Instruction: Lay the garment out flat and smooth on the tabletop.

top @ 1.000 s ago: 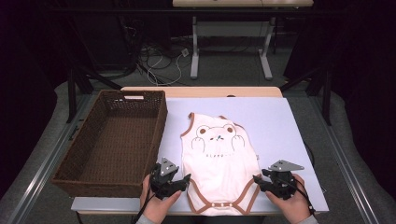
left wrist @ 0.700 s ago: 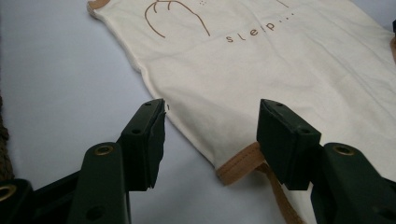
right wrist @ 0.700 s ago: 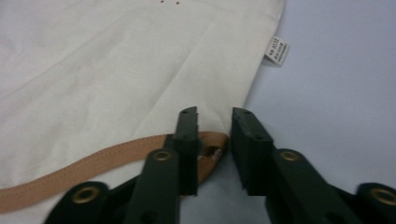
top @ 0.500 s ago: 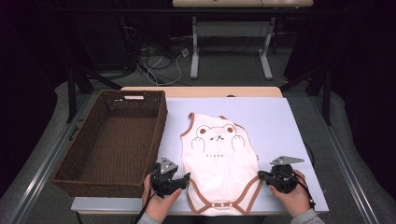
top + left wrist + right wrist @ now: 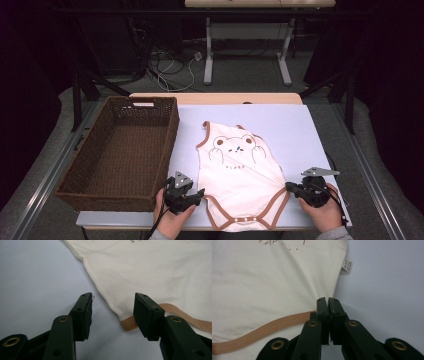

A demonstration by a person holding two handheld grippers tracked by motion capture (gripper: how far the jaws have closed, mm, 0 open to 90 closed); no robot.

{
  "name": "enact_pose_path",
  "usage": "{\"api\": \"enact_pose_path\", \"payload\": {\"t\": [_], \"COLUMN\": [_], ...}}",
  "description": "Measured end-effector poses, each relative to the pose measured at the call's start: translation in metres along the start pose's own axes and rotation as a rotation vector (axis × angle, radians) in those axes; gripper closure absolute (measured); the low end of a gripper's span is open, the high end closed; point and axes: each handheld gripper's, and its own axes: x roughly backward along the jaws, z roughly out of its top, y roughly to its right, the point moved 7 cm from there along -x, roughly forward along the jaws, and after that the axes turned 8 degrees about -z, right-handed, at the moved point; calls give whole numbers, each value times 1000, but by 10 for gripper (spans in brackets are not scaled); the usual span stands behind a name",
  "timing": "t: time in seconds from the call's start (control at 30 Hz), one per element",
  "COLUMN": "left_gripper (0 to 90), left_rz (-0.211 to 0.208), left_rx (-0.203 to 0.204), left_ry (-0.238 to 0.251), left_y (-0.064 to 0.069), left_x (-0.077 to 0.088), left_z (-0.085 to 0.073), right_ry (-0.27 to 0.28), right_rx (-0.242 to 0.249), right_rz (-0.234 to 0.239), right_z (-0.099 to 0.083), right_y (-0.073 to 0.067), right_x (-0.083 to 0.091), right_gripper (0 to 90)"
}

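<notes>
Two grippers sit at the near corners of the baby bodysuit [image 5: 240, 172], which lies flat and face up on the white table [image 5: 300, 125], just right of the brown wicker basket [image 5: 120, 152]. I read the flat spread as set-up for folding or lifting: both lower side corners, where the tan trim begins, are the natural pick points, and the basket stands close on the left, likely as the destination.

Right gripper [image 5: 328, 301]: jaws have just been closing and now stand pinched together on the bodysuit's right side seam, beside the tan trim [image 5: 262, 328]; the cloth puckers toward them. The care label [image 5: 347, 266] lies farther along that edge.

Left gripper [image 5: 112, 306]: jaws about half open and narrowing, straddling the left near corner of the bodysuit. The pads [image 5: 146, 311] do not yet press the cloth.
</notes>
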Motion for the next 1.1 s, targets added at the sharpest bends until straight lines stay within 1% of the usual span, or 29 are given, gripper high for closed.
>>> {"api": "enact_pose_path", "payload": {"t": [0.07,0.1,0.13,0.17,0.2,0.23,0.33,0.37,0.4,0.43,0.5,0.53,0.57,0.63,0.73,0.83,0.87,0.97,1.0,1.03,1.1], "left_gripper": [517,536,546,549,566,602,764,806,841,864,874,877,879,880,880,879,879,879,878,878,878], "left_rz": [-11,-28,-42,-36,-27,-31,-63,-71,-70,-75,-79,-74,-57,-47,-20,-8,-7,3,6,12,10], "left_rx": [2,11,12,-3,-29,-33,-42,-46,-49,-46,-36,-32,-45,-35,-43,-48,-39,-46,-38,-43,-39], "left_ry": [-9,-14,-16,-15,-19,-23,-30,-39,-41,-49,-54,-56,-62,-63,-65,-64,-66,-72,-74,-70,-69], "left_y": [1,3,6,9,10,12,17,18,17,17,16,15,13,9,4,0,0,-3,-3,-4,-4], "left_x": [-1,-3,-4,-5,-6,-6,-7,-7,-7,-7,-7,-7,-5,-4,-1,-1,-1,-1,-1,-2,-2], "left_z": [-1,-3,-4,-4,-4,-5,-5,-5,-4,-3,-2,-1,-1,1,4,5,5,6,5,6,7], "right_ry": [1,-2,0,-2,-5,-6,-9,-9,-10,-9,-10,-11,-10,-10,-11,-15,-15,-14,-12,-12,-12], "right_rx": [-11,-16,-23,-25,-19,-14,-14,-12,-12,-10,-12,-10,-10,-12,-11,-11,-14,-15,-13,-15,-6], "right_rz": [-3,-7,2,4,1,-1,-3,-5,-6,-2,-1,-3,-2,0,6,10,13,15,16,18,16], "right_z": [-1,-2,-2,-3,-3,-3,-4,-4,-4,-4,-5,-5,-5,-5,-5,-6,-5,-5,-5,-5,-5], "right_y": [3,4,4,4,4,4,4,4,4,3,3,3,3,3,3,1,1,0,0,0,0], "right_x": [1,2,2,2,2,2,2,2,2,2,2,2,2,2,2,2,2,1,1,1,0], "right_gripper": [880,880,880,879,880,880,880,880,880,880,879,880,880,880,879,879,879,879,879,879,879]}}
